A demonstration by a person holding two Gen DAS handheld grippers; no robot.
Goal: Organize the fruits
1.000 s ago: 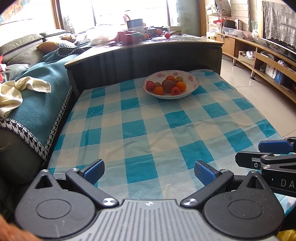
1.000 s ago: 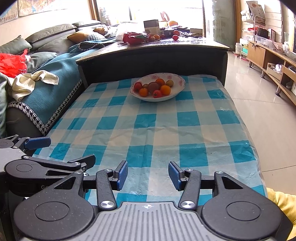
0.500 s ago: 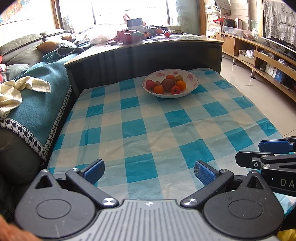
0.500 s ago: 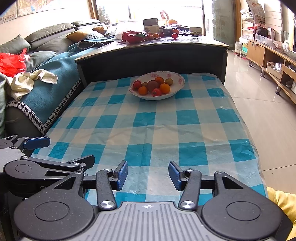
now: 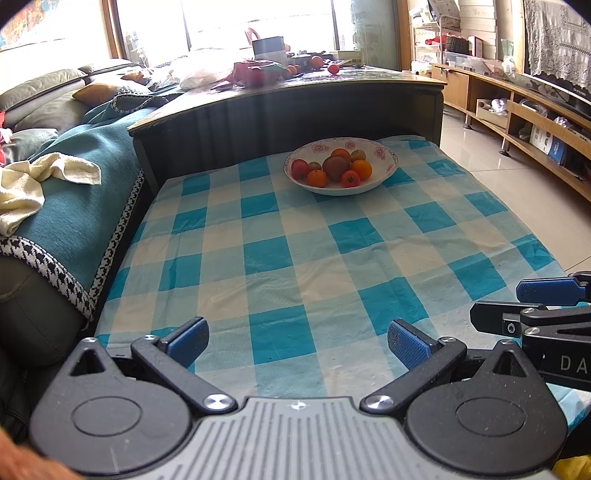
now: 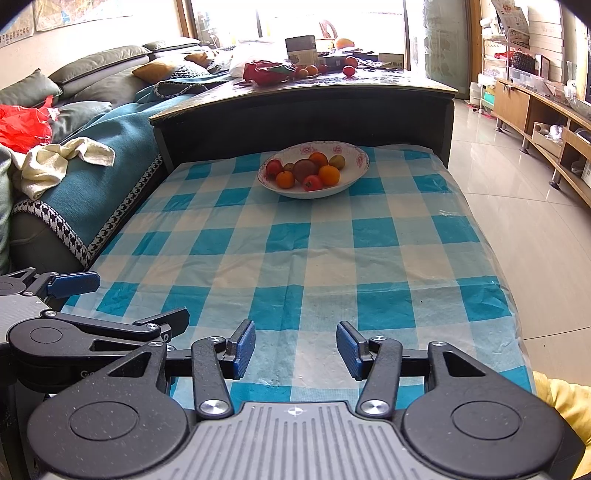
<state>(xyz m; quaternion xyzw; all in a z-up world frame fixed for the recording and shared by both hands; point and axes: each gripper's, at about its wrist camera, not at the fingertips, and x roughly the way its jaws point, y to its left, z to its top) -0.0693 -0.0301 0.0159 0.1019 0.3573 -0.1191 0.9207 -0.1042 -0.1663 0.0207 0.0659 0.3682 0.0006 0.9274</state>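
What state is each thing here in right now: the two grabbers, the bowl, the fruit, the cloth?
Left gripper: fingers open, empty.
Right gripper: fingers open, empty.
Bowl: upright, holding fruit.
Fruit: piled in the bowl.
Checked cloth: spread flat, slightly wrinkled.

Daylight floods in from the windows [image 5: 258, 26] at the back, blown out to white in both views. The floor [image 6: 517, 177] shows soft glare. The checked cloth [image 5: 295, 240] is evenly lit and sharp. Fisheye bending curves the edges, and the corners go black.
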